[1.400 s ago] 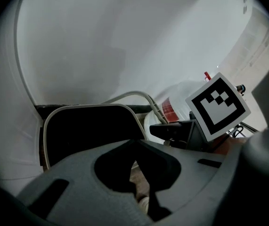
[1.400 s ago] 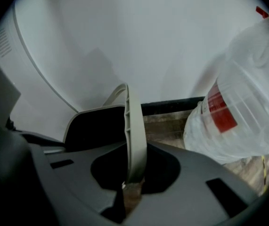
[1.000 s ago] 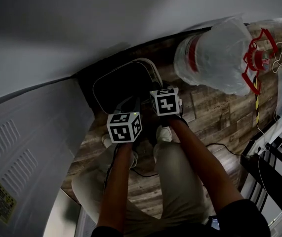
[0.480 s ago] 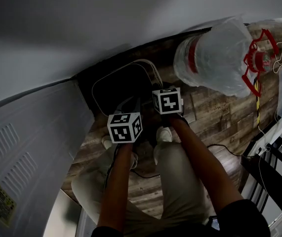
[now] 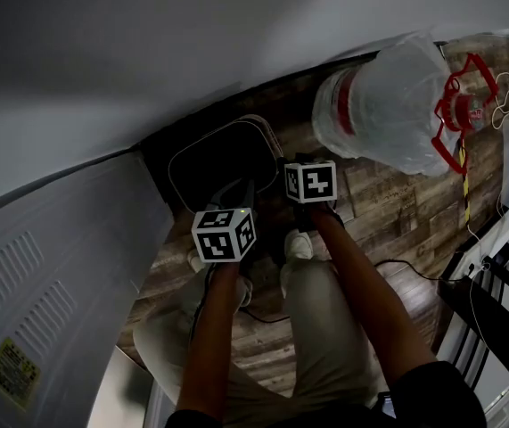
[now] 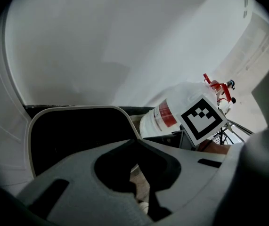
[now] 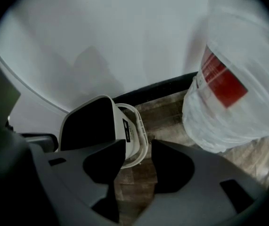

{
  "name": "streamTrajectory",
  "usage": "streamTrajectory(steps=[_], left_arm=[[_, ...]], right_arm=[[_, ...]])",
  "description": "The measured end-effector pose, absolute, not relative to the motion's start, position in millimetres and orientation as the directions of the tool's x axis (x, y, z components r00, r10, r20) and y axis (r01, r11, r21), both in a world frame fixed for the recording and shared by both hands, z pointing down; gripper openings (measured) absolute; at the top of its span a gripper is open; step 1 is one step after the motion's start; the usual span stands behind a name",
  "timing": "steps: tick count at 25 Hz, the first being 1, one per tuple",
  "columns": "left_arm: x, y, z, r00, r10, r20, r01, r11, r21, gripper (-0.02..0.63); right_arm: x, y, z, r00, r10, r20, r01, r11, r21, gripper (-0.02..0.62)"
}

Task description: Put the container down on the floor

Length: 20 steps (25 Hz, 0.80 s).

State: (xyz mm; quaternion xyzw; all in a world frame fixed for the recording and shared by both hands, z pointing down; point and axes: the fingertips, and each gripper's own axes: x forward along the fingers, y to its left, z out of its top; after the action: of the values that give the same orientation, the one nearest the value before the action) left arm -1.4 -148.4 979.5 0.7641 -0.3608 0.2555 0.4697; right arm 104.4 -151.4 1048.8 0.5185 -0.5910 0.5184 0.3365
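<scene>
Dark container (image 5: pixel 223 154) stands on wood-plank floor (image 5: pixel 388 203) against white wall (image 5: pixel 192 34); right gripper (image 7: pixel 136 173) jaws just opened, gripping nothing; left gripper (image 6: pixel 141 192) closed, empty.

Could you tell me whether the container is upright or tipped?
Upright: the container stands on the wood floor, white rim and dark top facing up.
</scene>
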Motion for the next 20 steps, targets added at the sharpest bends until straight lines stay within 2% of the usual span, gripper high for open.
streamTrajectory(steps=[14, 20], left_arm=[[-8, -151, 956, 0.616, -0.293, 0.731, -0.784, -0.322, 0.531, 0.018], [-9, -152, 934, 0.623, -0.292, 0.725, -0.778, -0.325, 0.538, 0.018]], right_arm=[[98, -148, 1023, -0.225, -0.267, 0.937, -0.961, -0.099, -0.259, 0.155], [102, -153, 997, -0.212, -0.315, 0.925, -0.967, -0.071, -0.246, 0.083]])
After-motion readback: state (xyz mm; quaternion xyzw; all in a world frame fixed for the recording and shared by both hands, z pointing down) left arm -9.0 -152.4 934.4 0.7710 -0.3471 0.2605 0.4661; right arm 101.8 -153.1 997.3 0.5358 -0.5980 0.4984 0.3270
